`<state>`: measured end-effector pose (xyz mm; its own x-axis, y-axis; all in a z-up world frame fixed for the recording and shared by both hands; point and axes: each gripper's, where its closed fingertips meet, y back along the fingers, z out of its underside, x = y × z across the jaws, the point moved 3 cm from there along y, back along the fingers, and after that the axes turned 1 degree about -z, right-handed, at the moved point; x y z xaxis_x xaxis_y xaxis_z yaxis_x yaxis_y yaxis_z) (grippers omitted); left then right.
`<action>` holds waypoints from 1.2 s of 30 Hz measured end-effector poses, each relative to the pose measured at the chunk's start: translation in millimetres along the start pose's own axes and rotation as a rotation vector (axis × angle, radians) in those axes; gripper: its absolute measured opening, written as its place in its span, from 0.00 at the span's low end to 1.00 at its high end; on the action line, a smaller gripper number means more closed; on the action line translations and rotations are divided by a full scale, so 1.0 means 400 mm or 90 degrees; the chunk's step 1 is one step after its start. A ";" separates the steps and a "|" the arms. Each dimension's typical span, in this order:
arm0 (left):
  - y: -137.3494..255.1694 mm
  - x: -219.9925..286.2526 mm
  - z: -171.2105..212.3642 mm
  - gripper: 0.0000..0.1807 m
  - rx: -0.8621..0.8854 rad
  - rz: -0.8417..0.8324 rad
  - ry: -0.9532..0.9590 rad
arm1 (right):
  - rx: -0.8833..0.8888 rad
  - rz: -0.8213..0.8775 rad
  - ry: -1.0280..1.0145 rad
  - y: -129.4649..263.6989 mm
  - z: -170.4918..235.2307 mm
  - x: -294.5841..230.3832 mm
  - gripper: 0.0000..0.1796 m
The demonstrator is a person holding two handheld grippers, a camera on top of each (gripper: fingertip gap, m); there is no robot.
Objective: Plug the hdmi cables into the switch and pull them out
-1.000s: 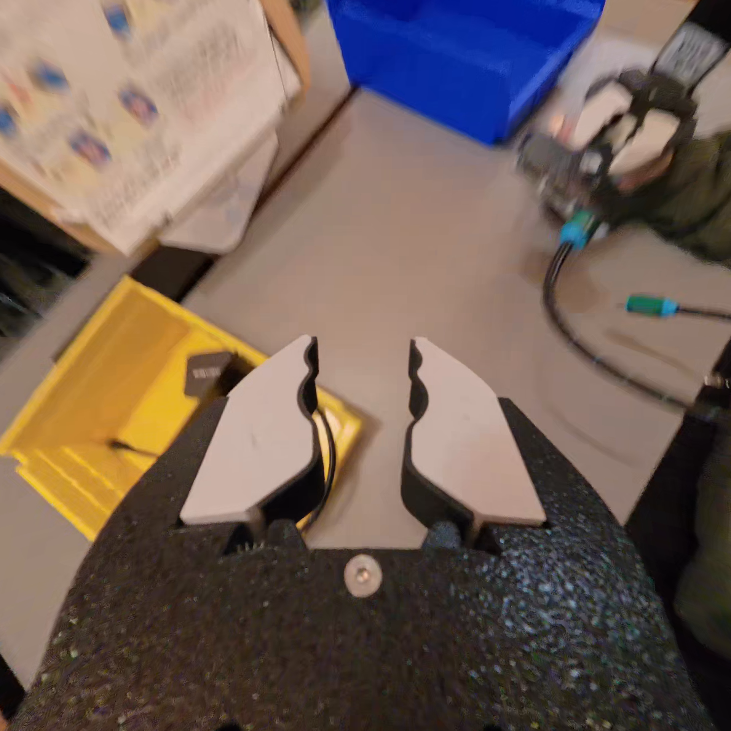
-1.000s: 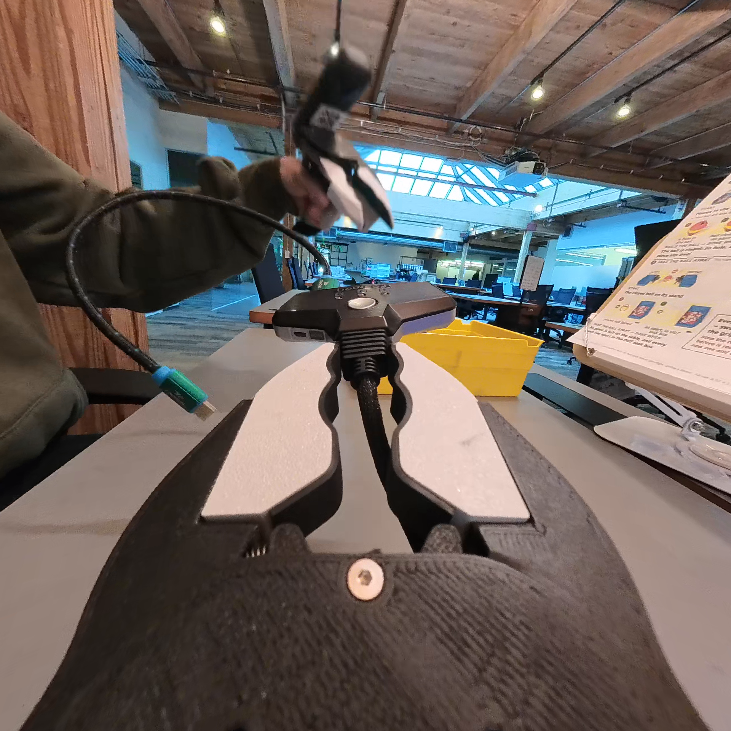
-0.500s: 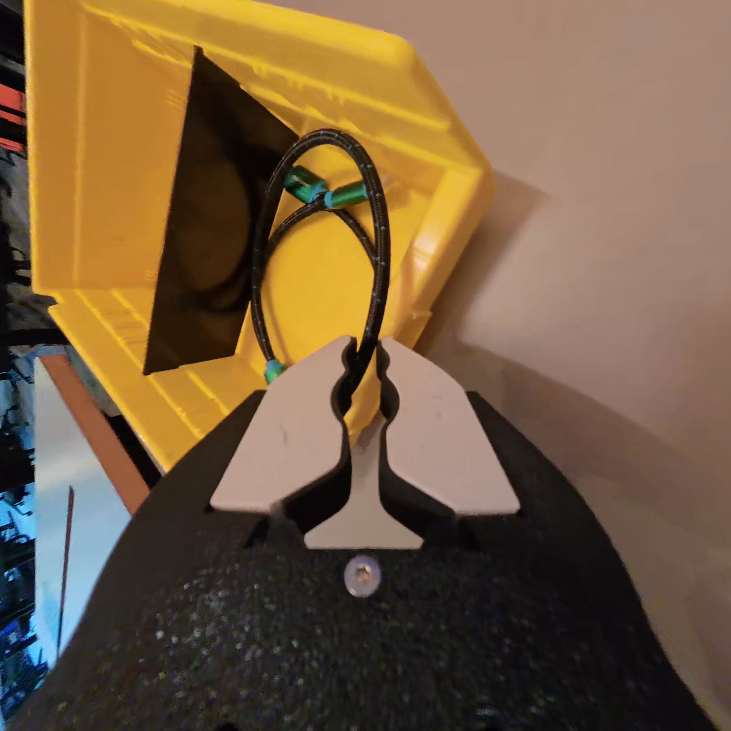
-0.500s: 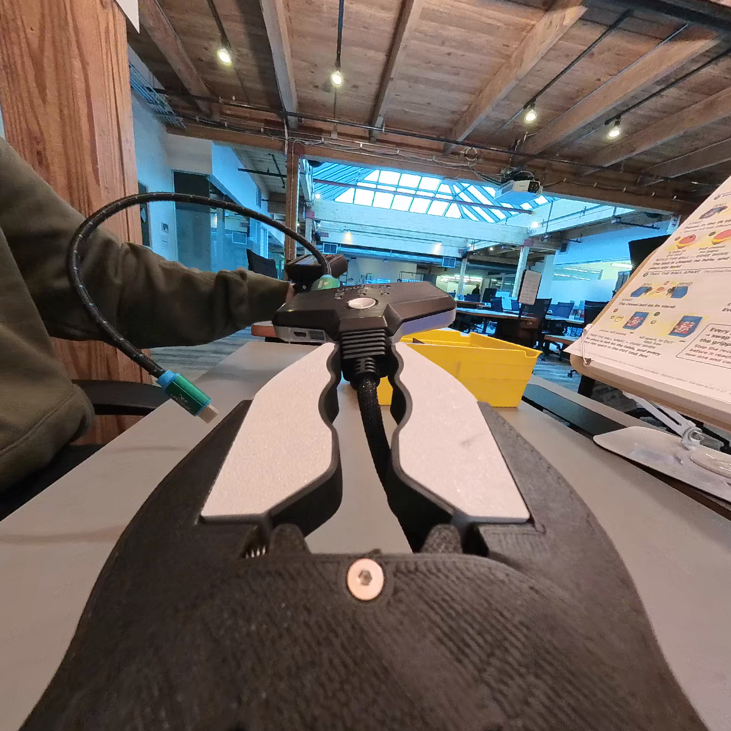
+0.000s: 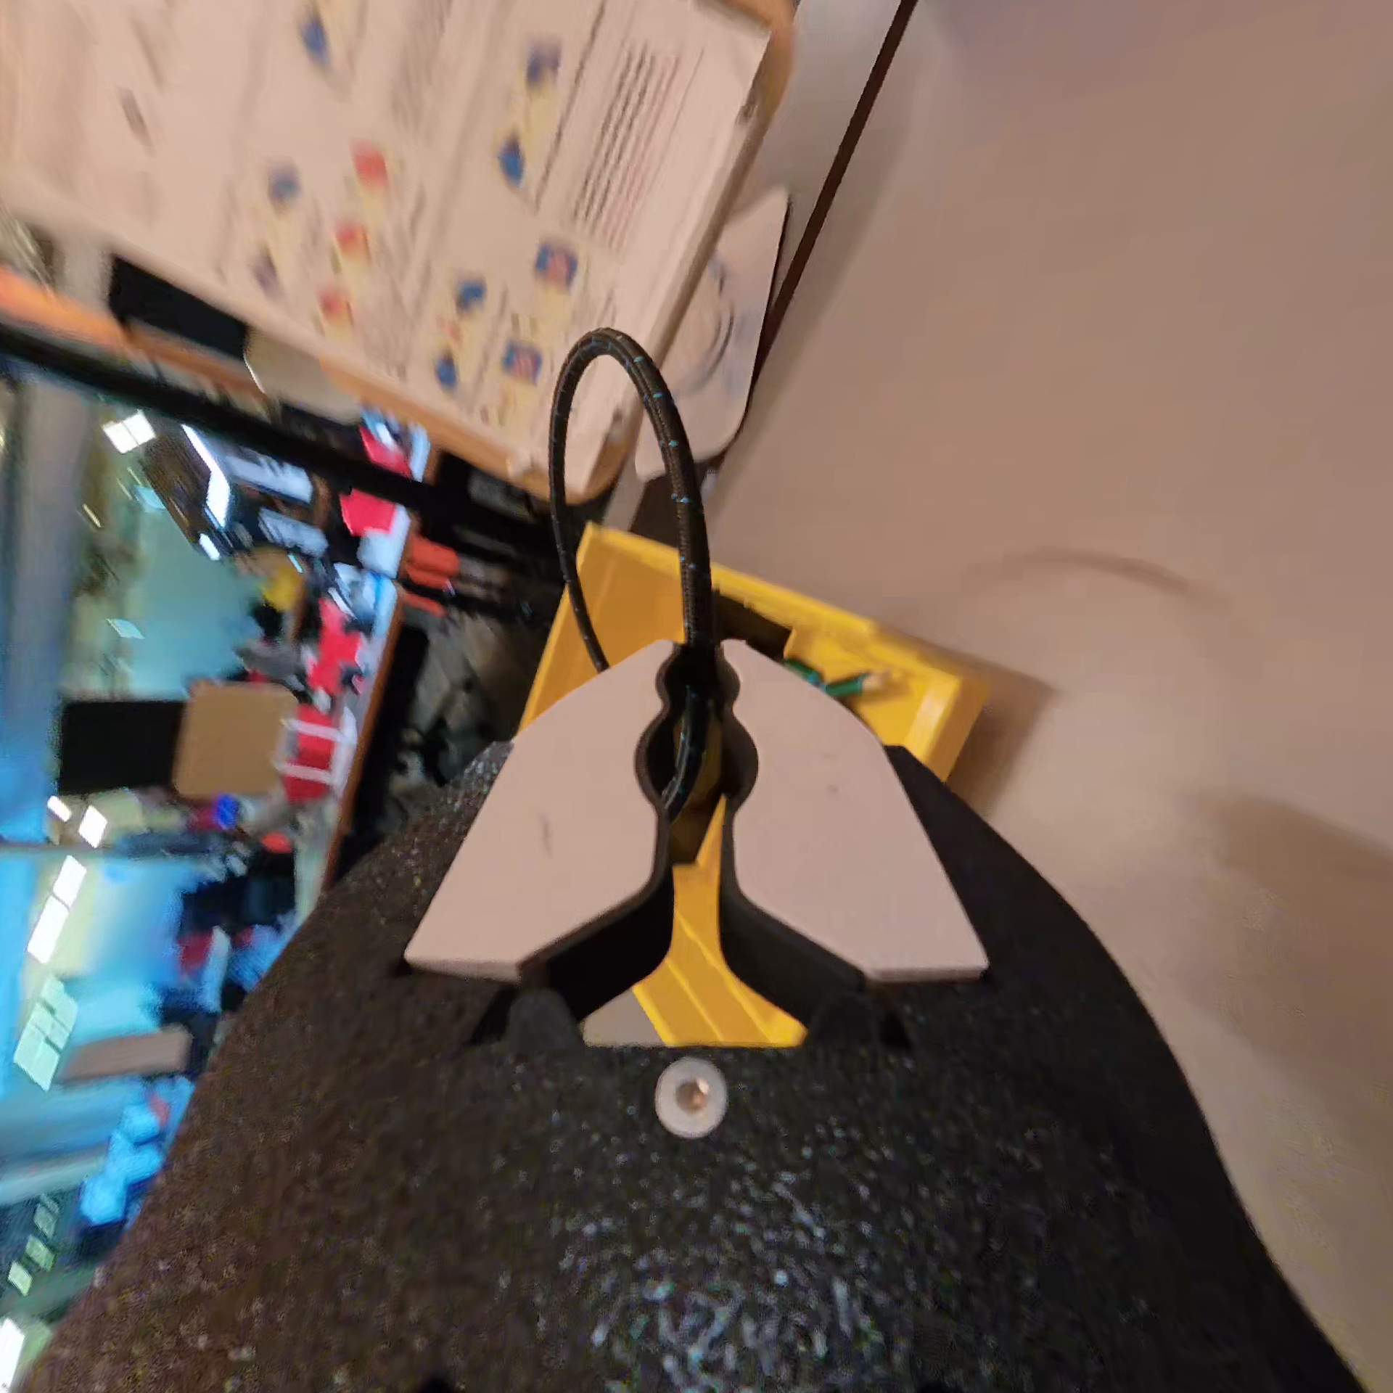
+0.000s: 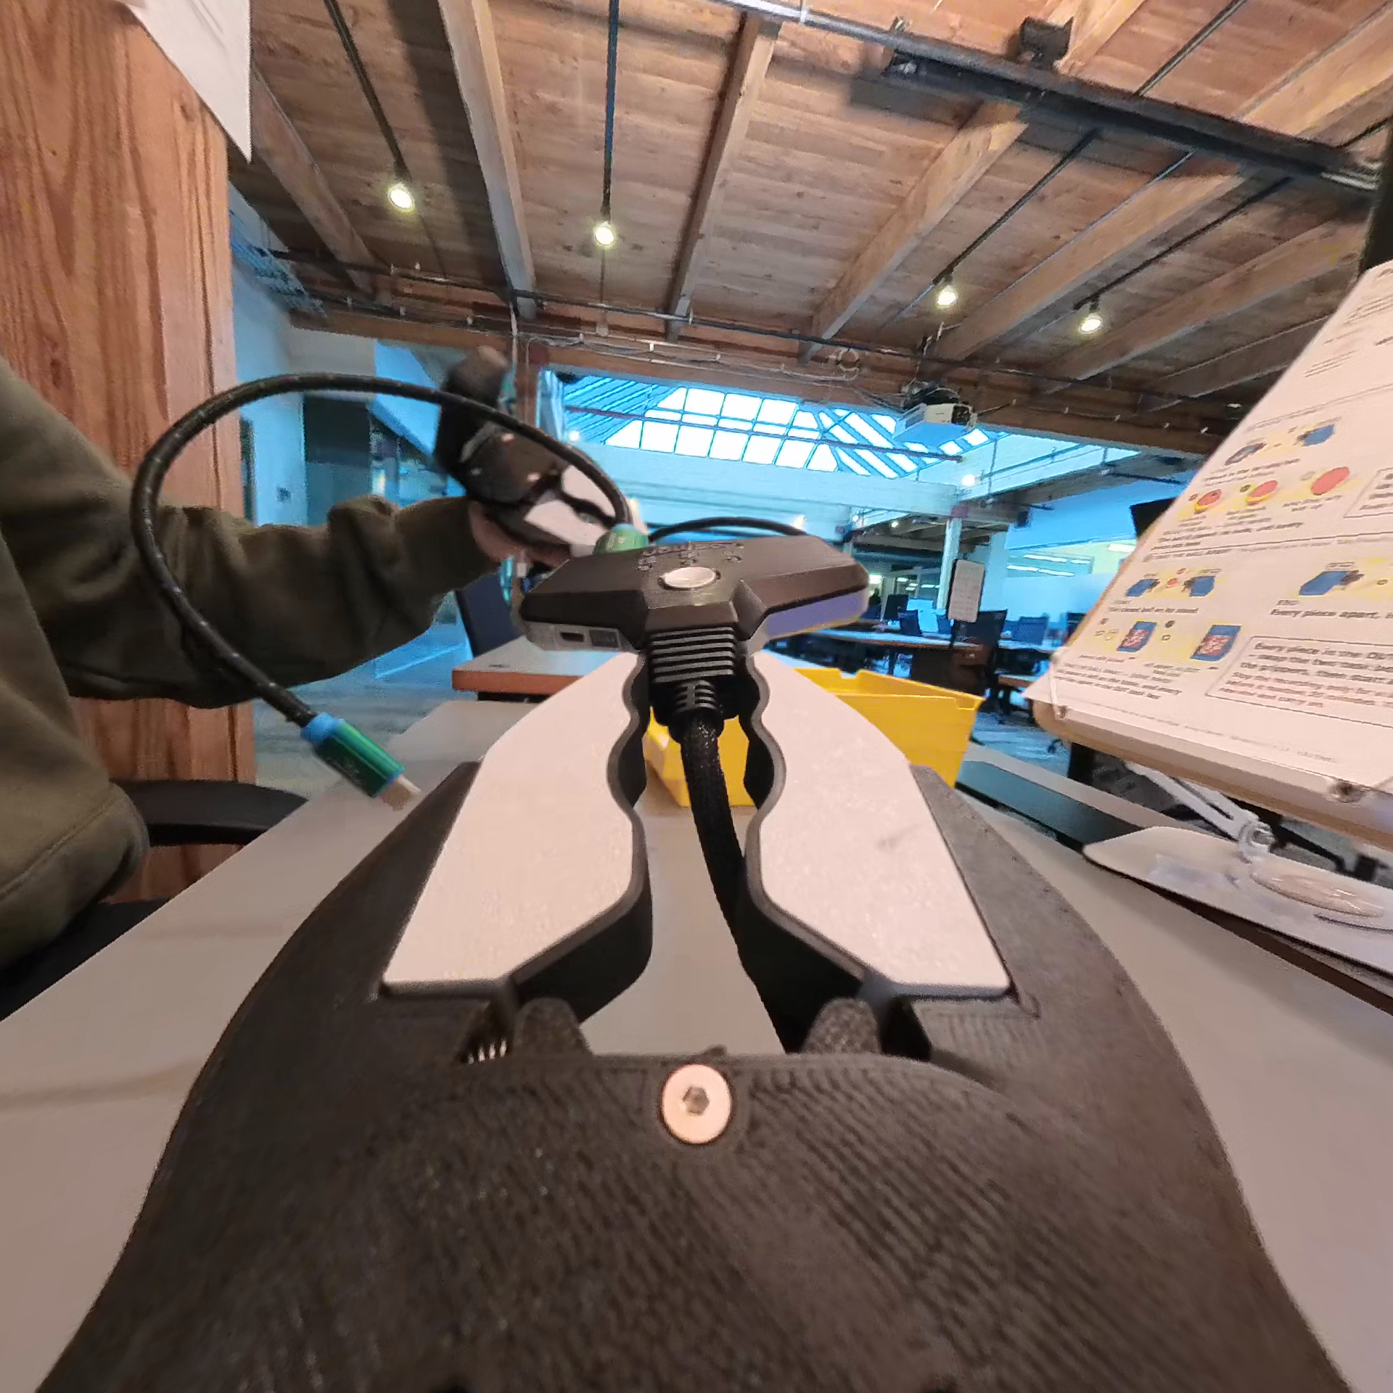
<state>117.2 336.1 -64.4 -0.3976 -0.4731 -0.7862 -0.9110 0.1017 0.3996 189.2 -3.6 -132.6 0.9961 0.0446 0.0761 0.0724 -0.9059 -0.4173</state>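
Observation:
My right gripper (image 6: 697, 671) is shut on the ribbed cable collar of the black hdmi switch (image 6: 693, 595) and holds it above the grey table. A black braided cable (image 6: 173, 588) arcs from behind the switch to the left and ends in a free green and blue plug (image 6: 353, 756). My left gripper (image 5: 697, 656) is shut on another black braided hdmi cable (image 5: 682, 482), whose loop rises above the fingertips. Green plugs (image 5: 844, 682) lie in the yellow bin (image 5: 927, 693) just behind it. The left gripper also shows in the right wrist view (image 6: 558, 520), behind the switch.
A tilted instruction board (image 5: 377, 188) stands beside the yellow bin; it is at the right in the right wrist view (image 6: 1244, 603). The yellow bin (image 6: 904, 716) sits behind the switch. A person's green sleeve (image 6: 264, 588) and a wooden post (image 6: 98, 301) are at the left.
My left gripper went down to the yellow bin, shut on a braided cable there and has lifted it up and out. My right gripper has kept its hold on the switch.

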 end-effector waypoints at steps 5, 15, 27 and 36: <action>0.017 0.173 -0.106 0.03 0.119 0.026 -0.175 | 0.103 0.018 -0.011 0.063 -0.062 0.013 0.13; 0.021 0.529 -0.073 0.03 0.204 0.185 -0.297 | 0.106 0.025 -0.012 0.072 -0.064 0.008 0.12; 0.017 0.487 0.019 0.23 0.086 0.337 0.237 | 0.080 0.015 -0.012 0.058 -0.050 0.002 0.13; -0.057 0.439 0.080 0.23 -0.191 0.266 0.565 | 0.071 0.014 -0.010 0.054 -0.045 0.001 0.13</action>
<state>64.6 278.7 -226.7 -0.3411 -0.9397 0.0259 -0.6051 0.2406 0.7589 190.1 -30.5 -125.4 0.9981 0.0328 0.0517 0.0548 -0.8539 -0.5175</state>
